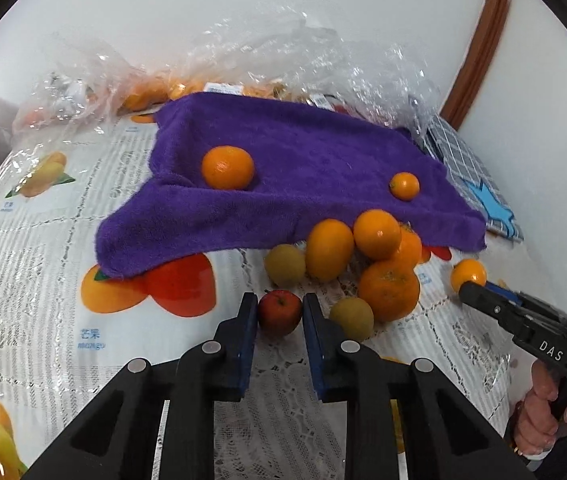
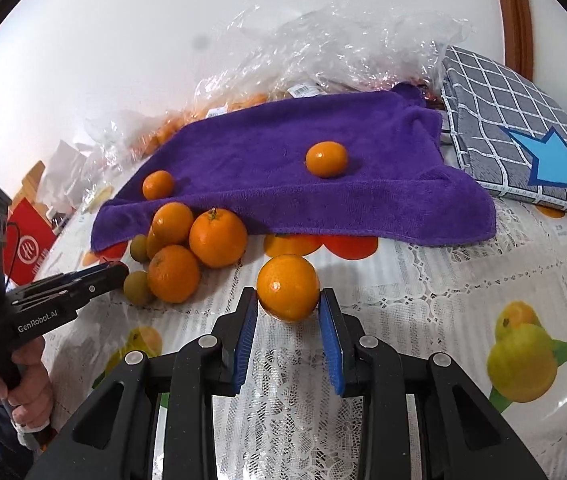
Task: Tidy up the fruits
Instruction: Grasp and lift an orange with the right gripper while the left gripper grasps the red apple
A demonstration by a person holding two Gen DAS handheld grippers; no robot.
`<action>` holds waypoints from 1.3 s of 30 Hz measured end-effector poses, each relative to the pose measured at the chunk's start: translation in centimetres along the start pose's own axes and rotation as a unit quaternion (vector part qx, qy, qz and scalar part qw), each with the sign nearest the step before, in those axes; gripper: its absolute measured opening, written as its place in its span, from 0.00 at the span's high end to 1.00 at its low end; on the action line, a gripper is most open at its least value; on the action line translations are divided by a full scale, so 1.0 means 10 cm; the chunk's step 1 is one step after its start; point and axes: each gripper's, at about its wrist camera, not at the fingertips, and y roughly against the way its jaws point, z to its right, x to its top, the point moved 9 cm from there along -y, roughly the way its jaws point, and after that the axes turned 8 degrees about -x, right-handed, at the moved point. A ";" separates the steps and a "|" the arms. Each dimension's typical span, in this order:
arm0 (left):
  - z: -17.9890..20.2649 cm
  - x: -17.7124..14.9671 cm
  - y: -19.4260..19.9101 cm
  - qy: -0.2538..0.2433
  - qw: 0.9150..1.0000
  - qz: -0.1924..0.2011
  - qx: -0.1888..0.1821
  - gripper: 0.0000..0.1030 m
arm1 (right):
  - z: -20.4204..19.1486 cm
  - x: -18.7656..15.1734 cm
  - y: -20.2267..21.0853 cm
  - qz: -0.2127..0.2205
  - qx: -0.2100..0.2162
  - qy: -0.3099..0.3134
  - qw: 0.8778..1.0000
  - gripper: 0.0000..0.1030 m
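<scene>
Black fingers of the left gripper (image 1: 280, 310) are filling the bottom of the left wrist view, clamping a small red apple (image 1: 279, 312) between blue pads on the tablecloth (image 1: 23, 264); at two o'clock from the apple, a pile of oranges (image 1: 377, 236) and yellow-green fruits (image 1: 284, 265) is sitting against the front edge of the purple towel (image 1: 307, 148); on the towel, one orange is resting at eleven o'clock and a smaller one at one o'clock; crinkled clear bags (image 1: 315, 52) are lying behind the towel at twelve o'clock; a checked cloth (image 1: 463, 160) with a blue star is lying at two o'clock. In the right wrist view, the right gripper (image 2: 288, 304) is squeezing a single orange (image 2: 288, 292) on the tablecloth, apart from the pile at ten o'clock; a hand (image 2: 29, 384) is gripping the left tool's handle at eight o'clock.
</scene>
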 end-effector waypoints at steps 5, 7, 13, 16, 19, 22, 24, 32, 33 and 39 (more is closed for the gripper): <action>-0.06 0.04 0.07 0.015 1.000 0.022 0.006 0.79 | 0.04 0.01 0.03 0.007 0.000 -0.013 1.000 0.69; -0.07 0.05 0.10 0.017 0.999 0.028 0.008 0.79 | 0.04 0.00 0.04 0.008 -0.003 -0.012 1.000 0.69; -0.07 0.11 0.17 0.016 0.998 0.053 0.014 0.79 | 0.04 0.00 0.07 0.016 -0.004 -0.010 1.000 0.69; -0.09 0.13 0.20 0.017 0.998 0.062 0.018 0.79 | 0.06 0.00 0.09 0.021 -0.004 -0.015 1.000 0.69; -0.13 0.16 0.24 0.024 0.997 0.070 0.018 0.79 | 0.08 0.00 0.10 0.023 -0.005 -0.019 1.000 0.69; -0.16 0.18 0.29 0.034 0.996 0.081 0.013 0.79 | 0.11 0.01 0.13 0.026 -0.009 -0.024 0.999 0.69; -0.18 0.20 0.32 0.041 0.995 0.088 0.011 0.79 | 0.12 0.01 0.14 0.027 -0.009 -0.027 0.999 0.69; -0.23 0.23 0.41 0.057 0.993 0.105 0.002 0.79 | 0.23 -0.01 0.14 0.019 -0.006 -0.057 0.998 0.69; -0.23 0.23 0.42 0.057 0.993 0.107 0.002 0.79 | 0.23 -0.01 0.14 0.019 -0.007 -0.058 0.998 0.69; -0.24 0.24 0.45 0.059 0.992 0.112 0.001 0.79 | 0.21 -0.04 0.15 0.015 -0.016 -0.053 0.998 0.69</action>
